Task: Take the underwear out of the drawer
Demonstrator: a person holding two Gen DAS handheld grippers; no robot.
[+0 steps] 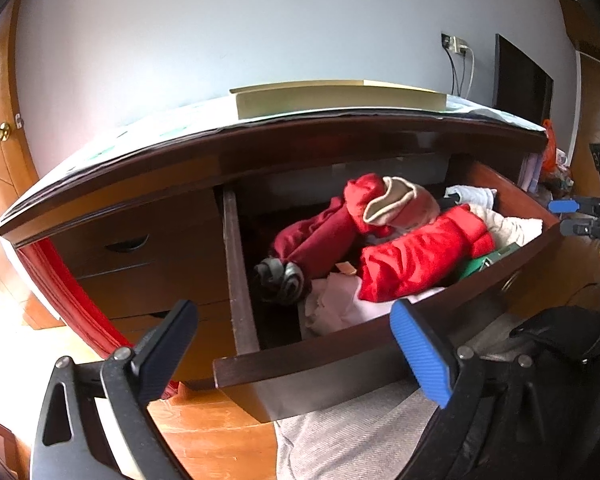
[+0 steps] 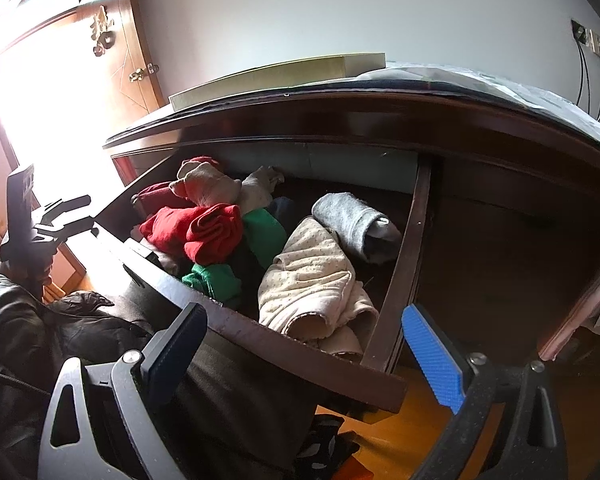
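Note:
A dark wooden drawer [image 1: 340, 346] stands pulled out, filled with rolled and bunched garments. In the left wrist view I see red rolls [image 1: 416, 258], a grey-black roll [image 1: 280, 280] and pale pink fabric [image 1: 336, 304]. The right wrist view shows a cream dotted garment [image 2: 308, 288], a grey roll [image 2: 352, 224], red pieces [image 2: 212, 232] and green ones [image 2: 216, 280] inside the drawer [image 2: 260, 330]. My left gripper [image 1: 292, 316] hovers open before the drawer front, holding nothing. My right gripper [image 2: 304, 316] is open too, just short of the cream garment.
A yellowish book [image 1: 340, 100] lies on the dresser top. Closed drawers [image 1: 140, 248] sit left of the open one. A person's lap in grey trousers [image 1: 360, 432] is under the drawer front. A wooden door [image 2: 80, 80] and orange floor [image 2: 412, 432] are nearby.

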